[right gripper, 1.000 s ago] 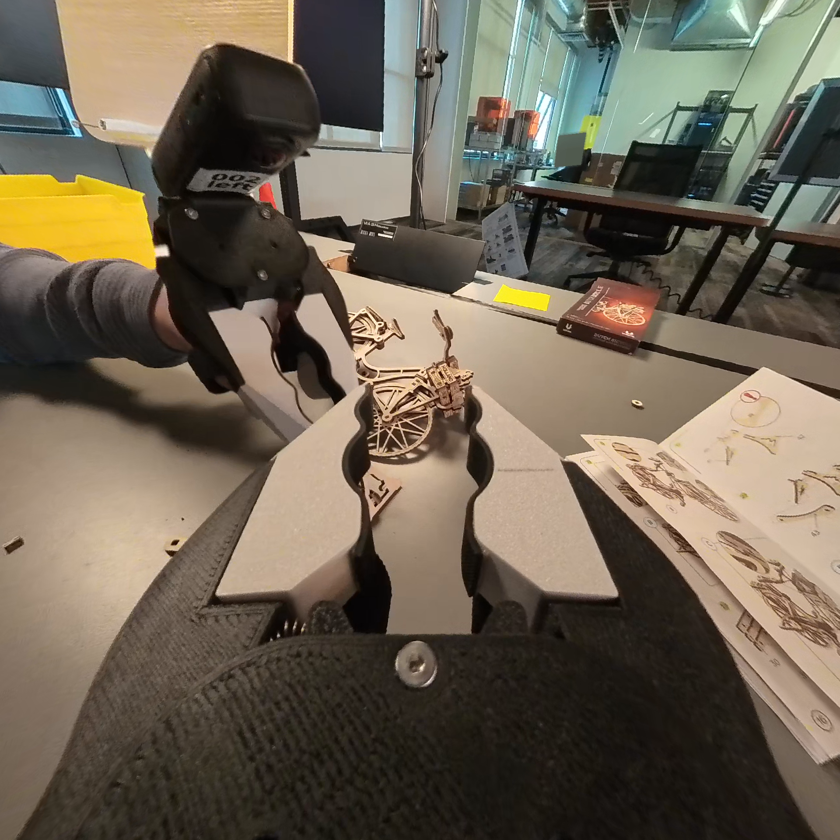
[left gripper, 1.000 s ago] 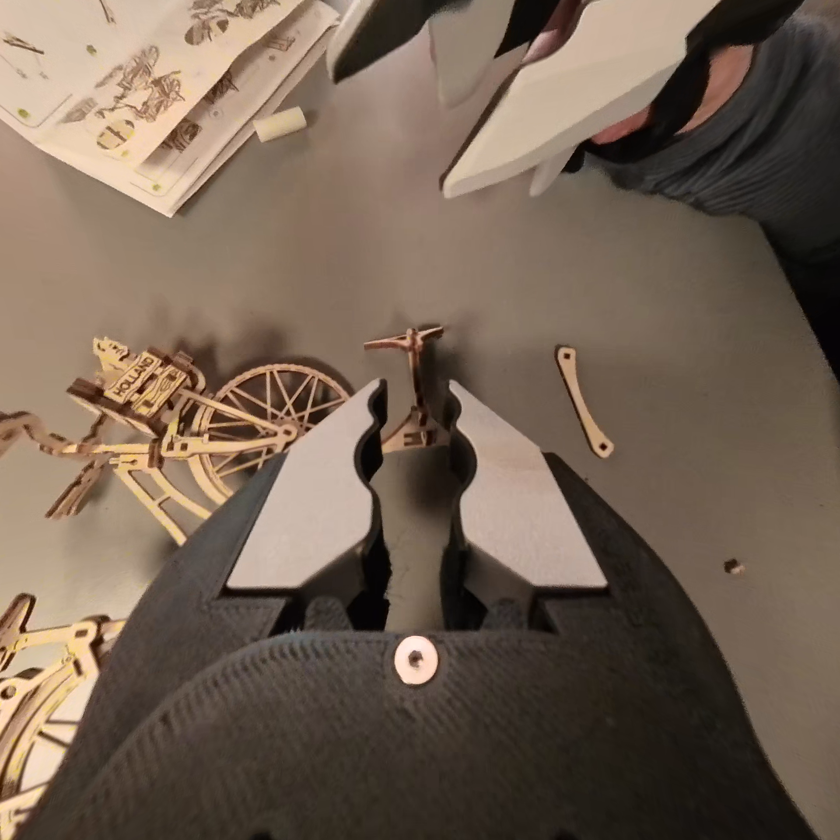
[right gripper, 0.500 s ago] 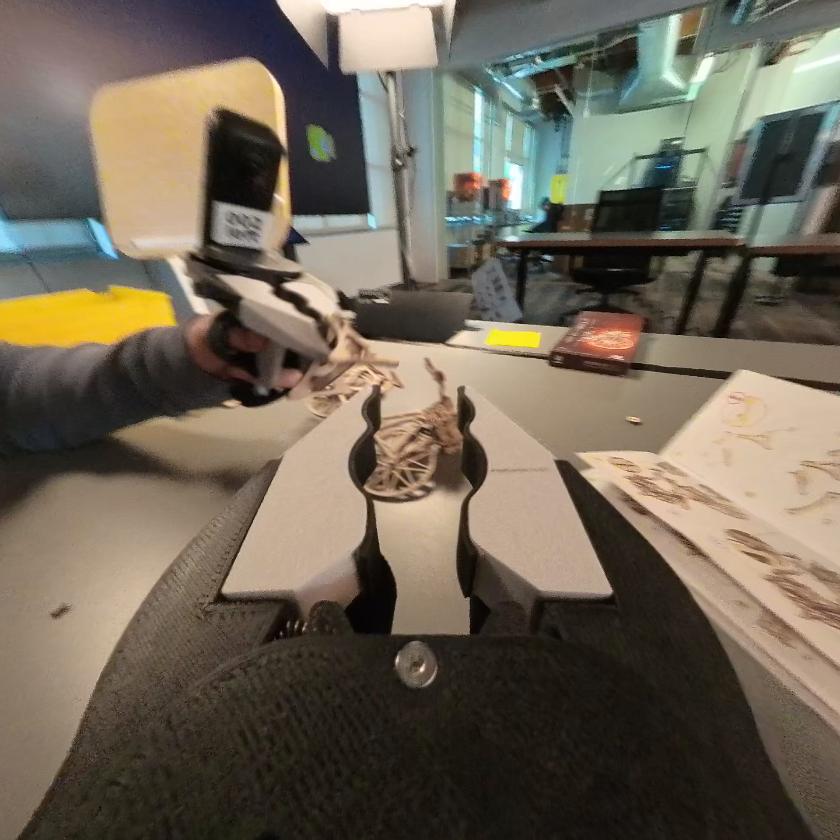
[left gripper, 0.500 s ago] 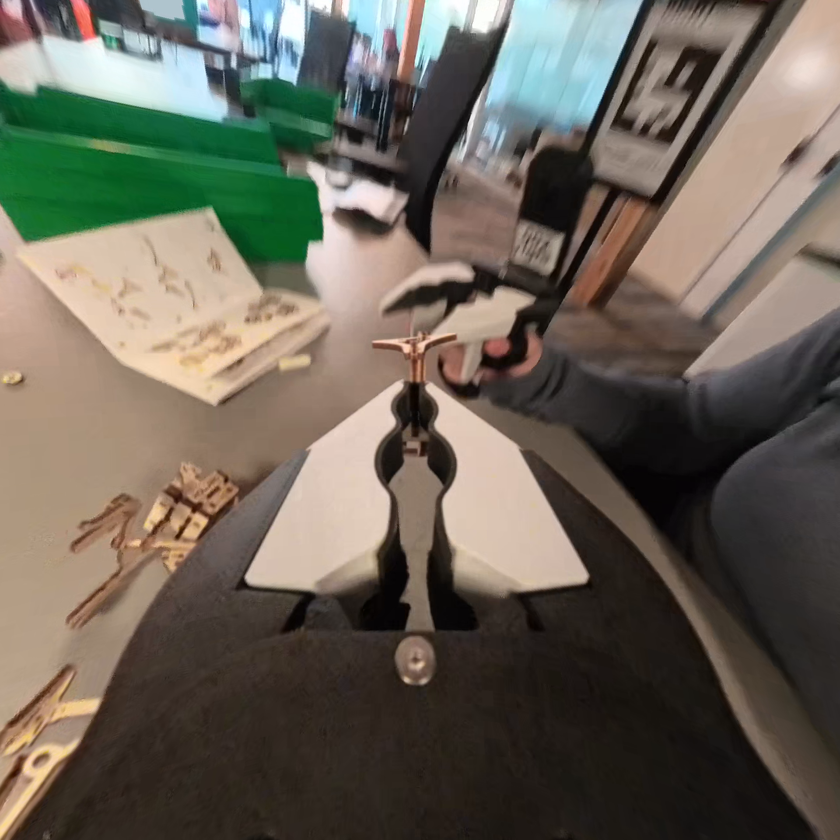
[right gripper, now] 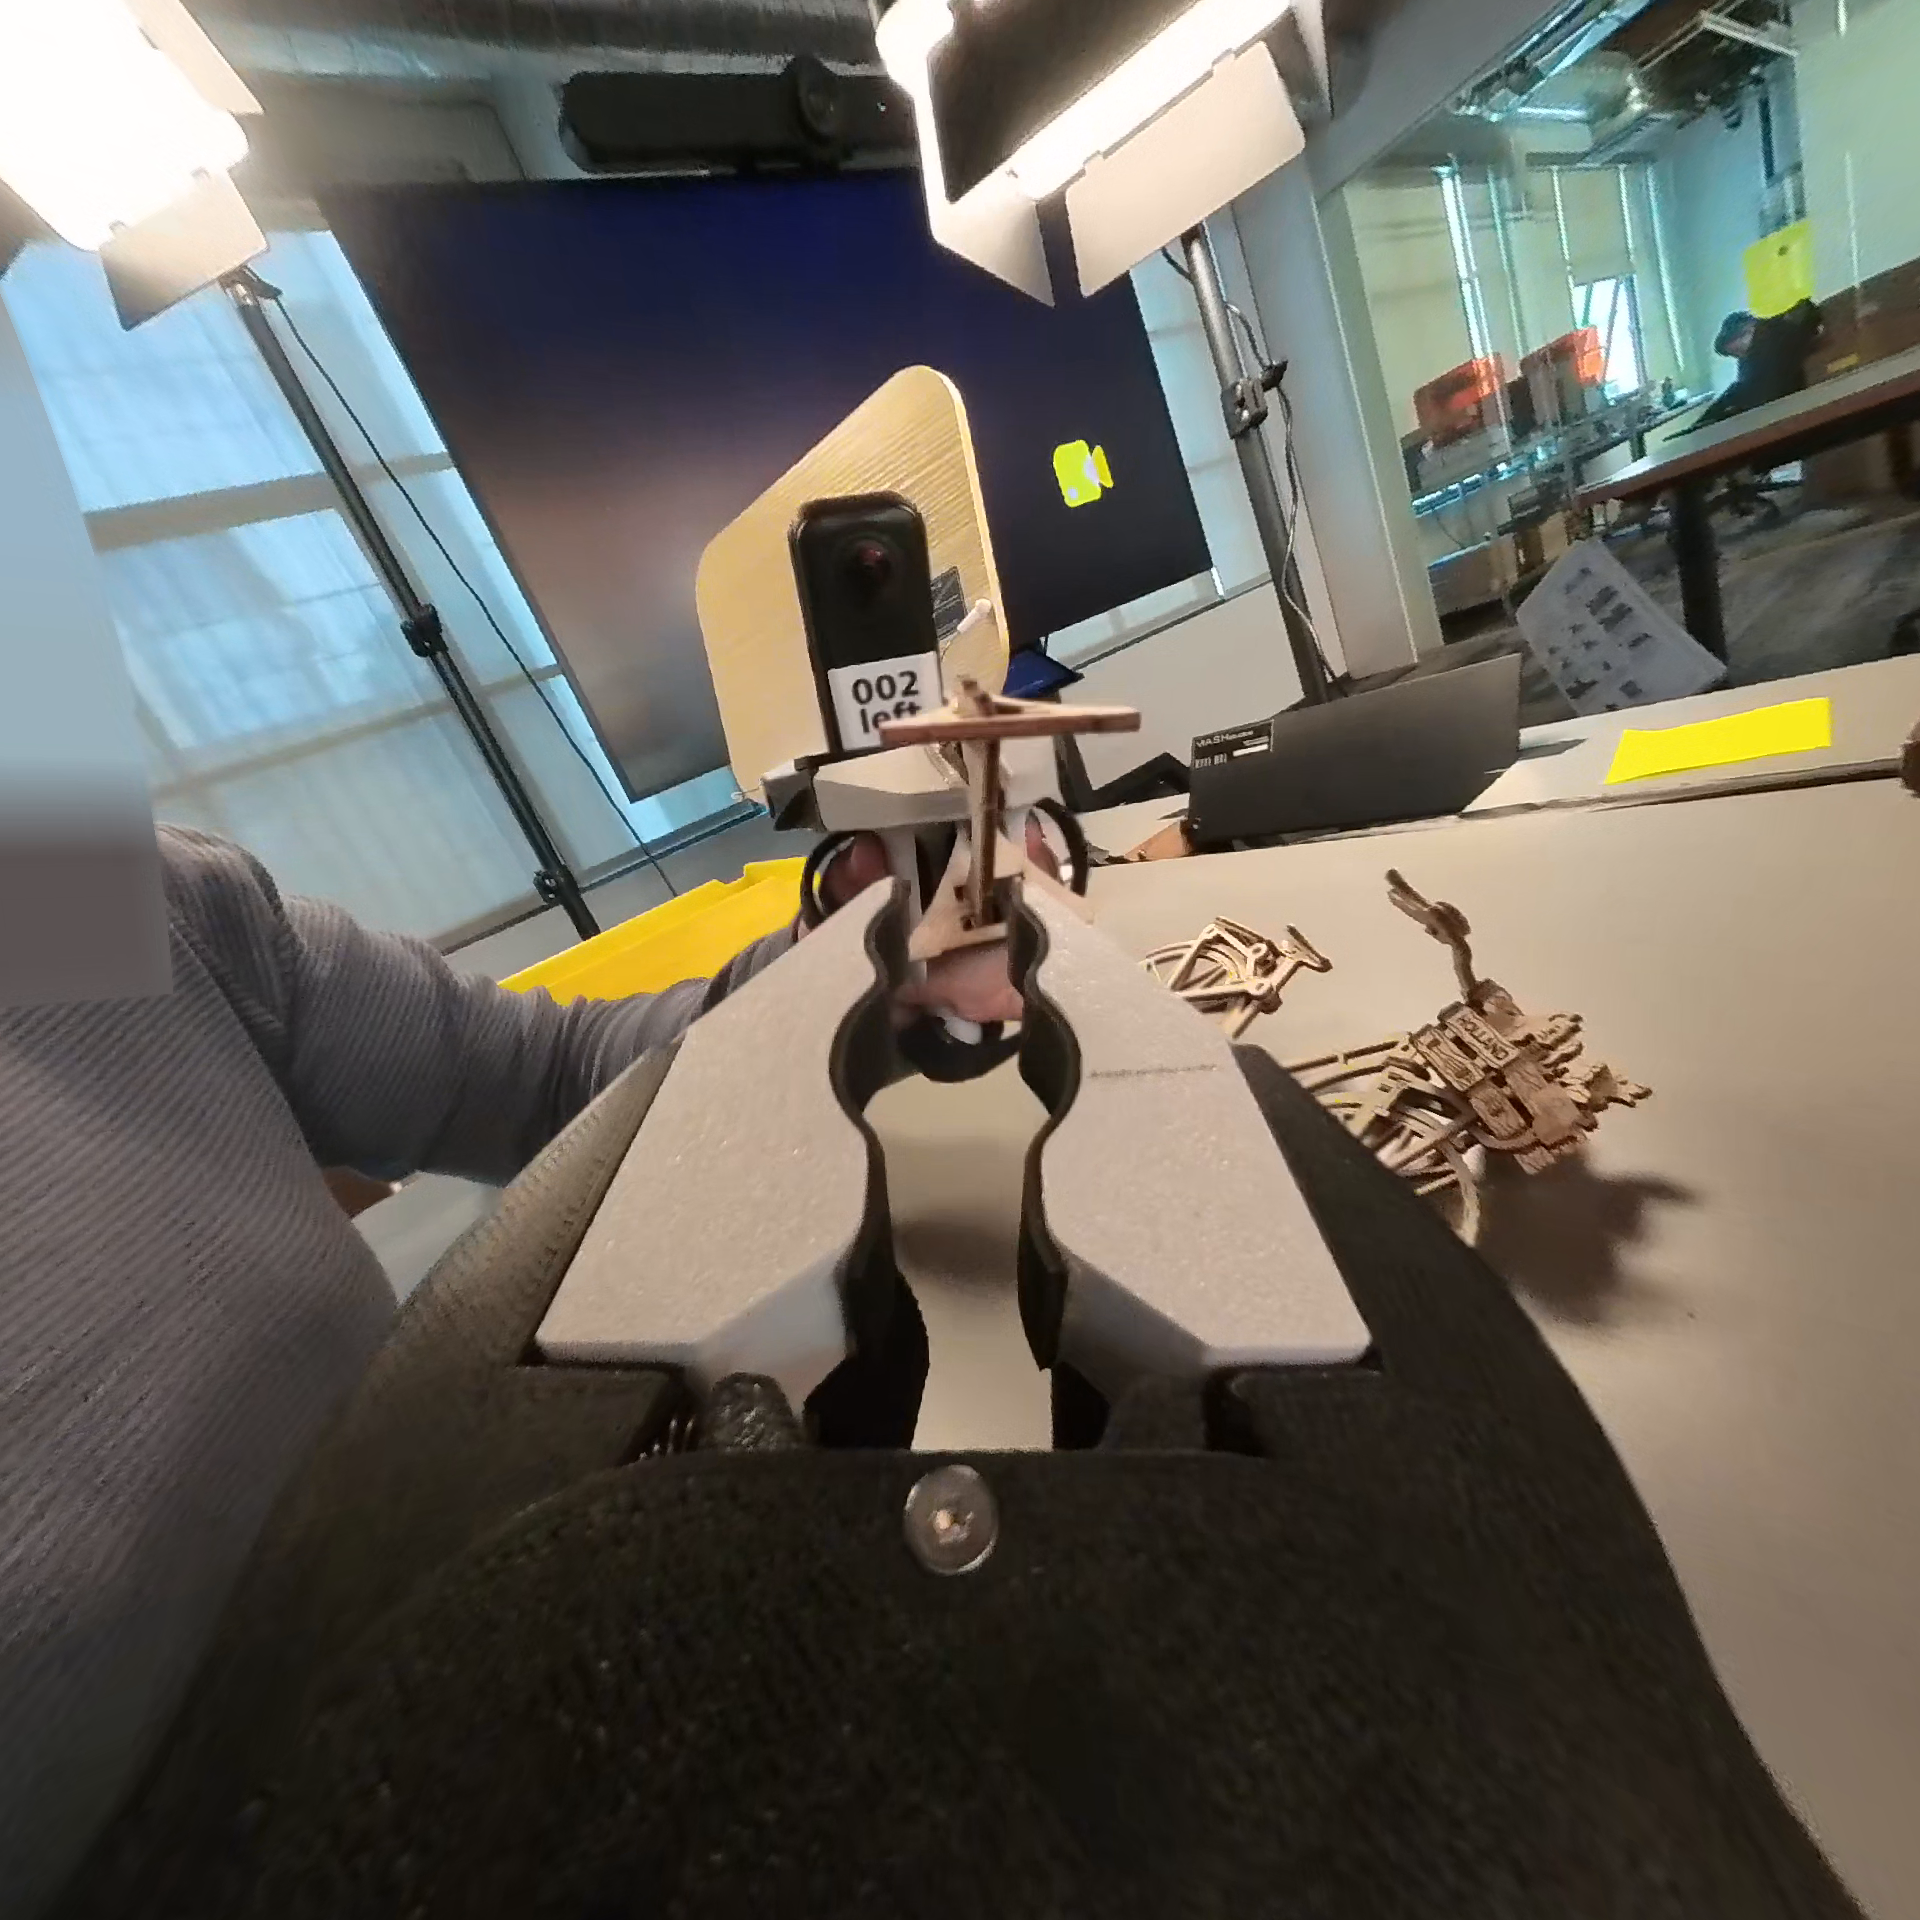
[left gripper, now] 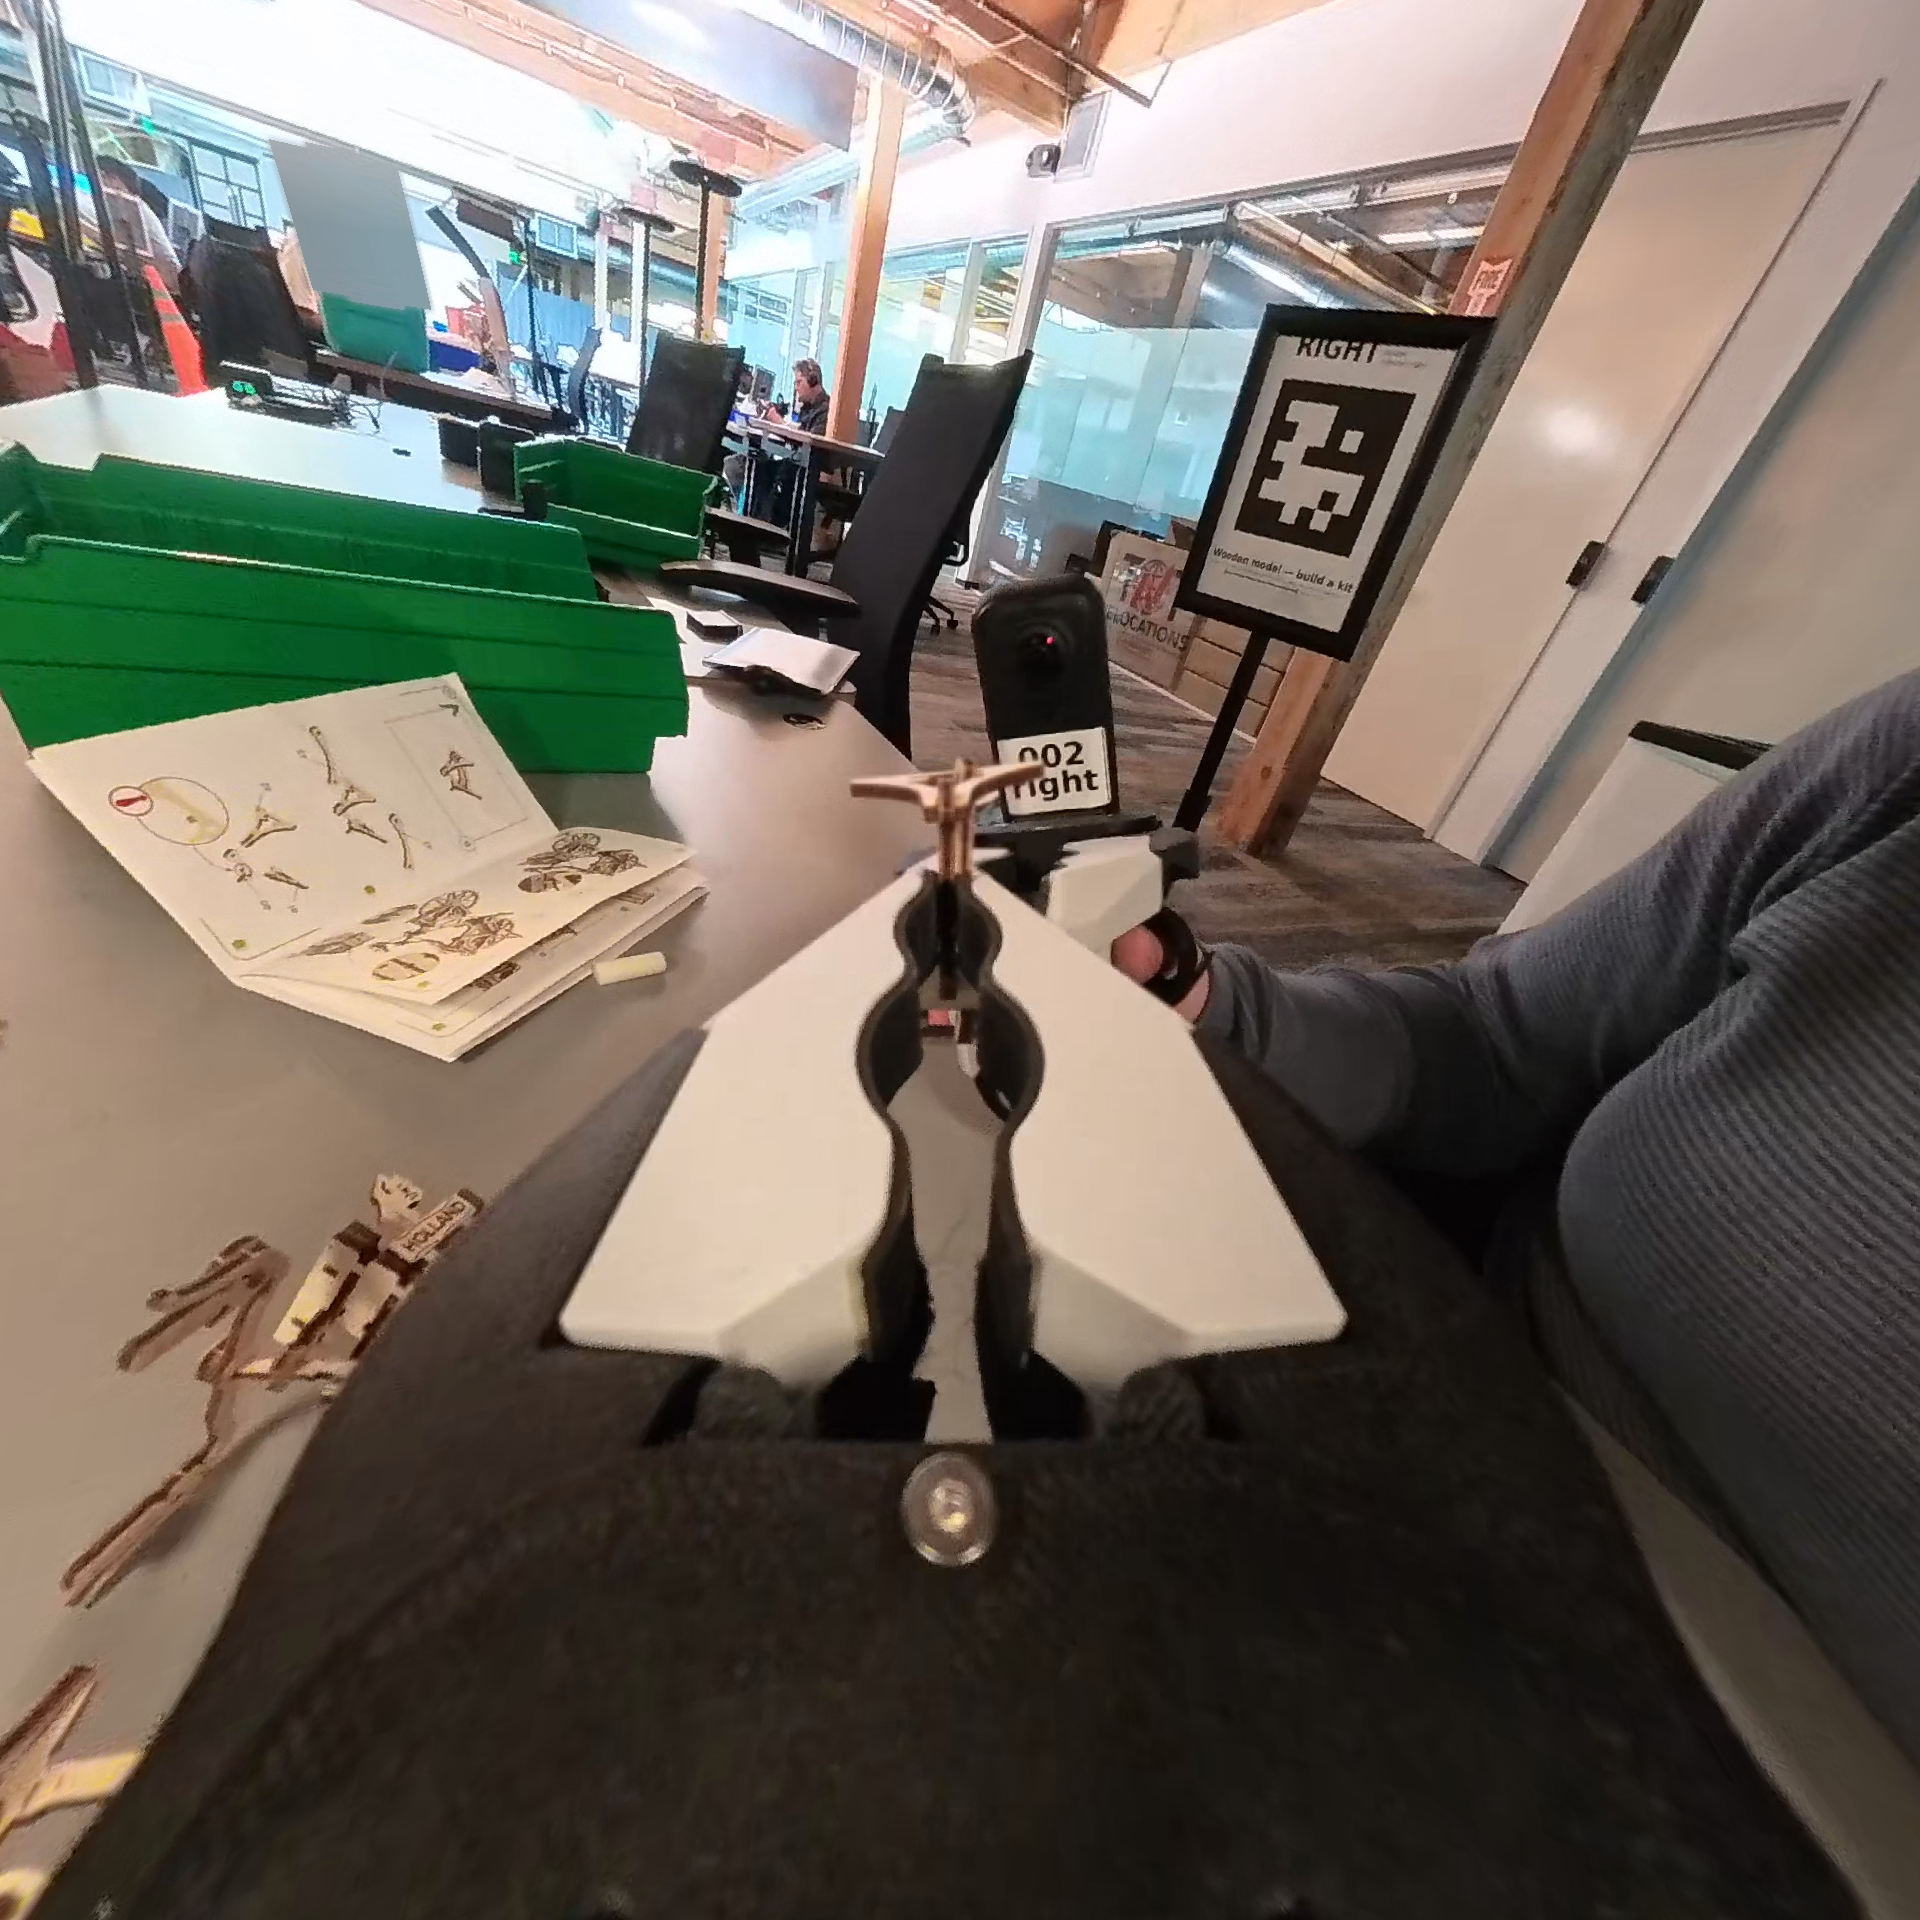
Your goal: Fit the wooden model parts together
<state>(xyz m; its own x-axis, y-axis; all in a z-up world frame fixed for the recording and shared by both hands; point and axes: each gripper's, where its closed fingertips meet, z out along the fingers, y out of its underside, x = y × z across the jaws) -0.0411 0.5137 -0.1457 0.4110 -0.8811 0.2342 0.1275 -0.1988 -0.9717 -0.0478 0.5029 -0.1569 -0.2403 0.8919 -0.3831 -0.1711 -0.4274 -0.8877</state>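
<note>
Handlebar-shaped wooden part (left gripper: 943,821), a thin stem with a crossbar on top, pinched upright at the very tips of the left gripper (left gripper: 945,899) and held in the air above the grey table (left gripper: 156,1091). Left fingers closed tight on the stem, crossbar clear above them, forked lower end hanging in the hollow behind the tips.

Right gripper (right gripper: 954,925) raised opposite, pointing back at the left one, almost tip to tip. Fingers only narrowly apart. In the right wrist view the part's forked foot sits in the gap at those tips; cannot tell whether the pads actually touch it.

Rest of the wooden kit down on the table:
- half-built bicycle model (right gripper: 1475,1070) lying on its side, to the right in the right wrist view
- a smaller assembled frame piece (right gripper: 1236,961) just beyond it
- the same wooden pieces low at the left edge of the left wrist view, blurred

Open instruction booklet (left gripper: 395,862) flat on the table to the left, a small white peg (left gripper: 629,968) just beside its near corner. Stacked green trays (left gripper: 312,613) behind the booklet. Yellow bin (right gripper: 665,935) behind the left forearm in its grey ribbed sleeve (right gripper: 436,1018). Yellow sheet of paper (right gripper: 1714,738) at the far edge of the table.
</note>
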